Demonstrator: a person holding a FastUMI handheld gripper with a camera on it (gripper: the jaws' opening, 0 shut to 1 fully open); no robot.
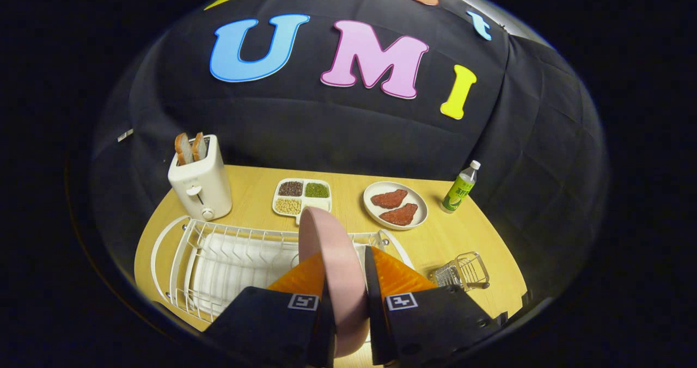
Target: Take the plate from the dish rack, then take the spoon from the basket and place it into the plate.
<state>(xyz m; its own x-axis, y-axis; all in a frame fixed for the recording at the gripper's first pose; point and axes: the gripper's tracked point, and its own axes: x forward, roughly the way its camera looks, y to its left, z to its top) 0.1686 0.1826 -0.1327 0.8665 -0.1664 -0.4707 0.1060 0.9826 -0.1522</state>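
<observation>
claw (344, 294): closed on the round pink plate (333, 259), one finger pressing each face, the plate held edge-on and upright between them. the plate stands above the white wire dish rack (218, 253); whether its lower rim has cleared the wires cannot be told.

just beyond the fingers, on the right, a small clear wire basket (463, 273) sits on the light wooden desk (463, 232), near the rack's end. something metallic lies in it, likely the spoon, but too small to confirm.

further back: a white divided tray of beans and grains (302, 196), a pale oval dish with two red meat slices (396, 206), a white toaster (200, 185) holding bread slices (190, 147), and a green-labelled plastic bottle (460, 188) at the far right.

risks, as judged:
- the grip is on a thin, smooth plate; a tilt or a knock against the rack wires could make it slip or swing in the claw.
- carried toward the right, the plate could strike the basket and shift it.
- set down too near the desk's front edge, it may overhang.

count: one plate held, one rack, one basket, one tray with four compartments, one dish, two meat slices, one toaster, two bread slices, one bottle.
</observation>
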